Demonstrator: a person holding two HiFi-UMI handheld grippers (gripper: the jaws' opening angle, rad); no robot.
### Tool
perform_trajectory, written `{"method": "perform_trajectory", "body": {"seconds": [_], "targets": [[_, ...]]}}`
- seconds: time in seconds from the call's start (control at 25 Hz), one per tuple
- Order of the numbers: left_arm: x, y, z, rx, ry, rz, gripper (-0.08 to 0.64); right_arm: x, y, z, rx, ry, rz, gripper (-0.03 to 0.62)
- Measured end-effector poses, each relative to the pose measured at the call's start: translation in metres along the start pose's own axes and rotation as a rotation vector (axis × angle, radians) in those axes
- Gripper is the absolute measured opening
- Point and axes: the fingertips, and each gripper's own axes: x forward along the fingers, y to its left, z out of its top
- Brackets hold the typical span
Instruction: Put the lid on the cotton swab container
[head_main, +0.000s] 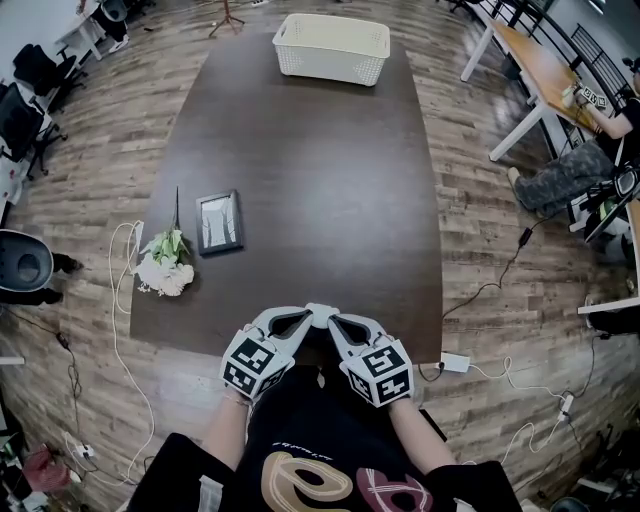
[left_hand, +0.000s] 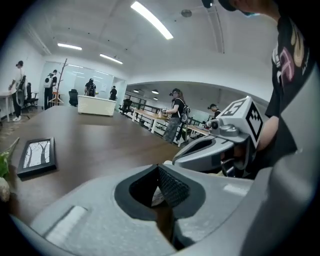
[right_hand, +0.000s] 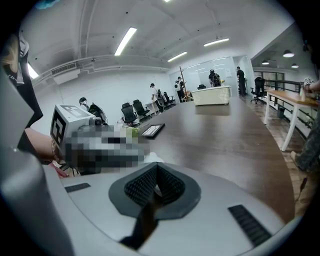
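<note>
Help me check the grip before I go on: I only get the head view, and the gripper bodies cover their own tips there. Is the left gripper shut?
Observer: Yes. The left gripper view shows the left gripper with its jaws together.
Operator: And the other one?
Observer: The right gripper is shut too. Its own view shows the jaws meeting.
Operator: Is either one holding anything?
Observer: I cannot tell. A small pale thing shows through the gap below the left jaws, but too little of it is visible to name.
</note>
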Motion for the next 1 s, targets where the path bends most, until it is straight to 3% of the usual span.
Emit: {"method": "perform_trajectory", "body": {"seconds": [0.12,0.36,0.6,0.84,1.0], "targets": [[-0.0011,0.0006,0.0012,-0.038,-0.026,-0.014,0.006,-0.0008,0.0000,0.0002,0.003,0.000,-0.001,0.006],[0.0021,-0.0039,0.0001,0.048,-0.019,-0.011,0.006,0.0006,-0.0013,0.0001,0.026,-0.002,-0.003,0.006],[0.0029,-0.0037,-0.0002,0.030,-0.021,-0.024,0.006,0.0018,-0.0022,0.0002,0.046,0.001,-0.001,0.006],[0.0018,-0.0048,-0.0005,0.050,-0.024,0.024,0.006,0.0014,-0.0016,-0.0005,0.095,-0.015,0.036,0.008],[0.0027,-0.0049,0.0004,0.062,-0.032,0.052,0.006,0.0014,-0.0016,0.0006,0.068,-0.005,0.015,0.008]]}}
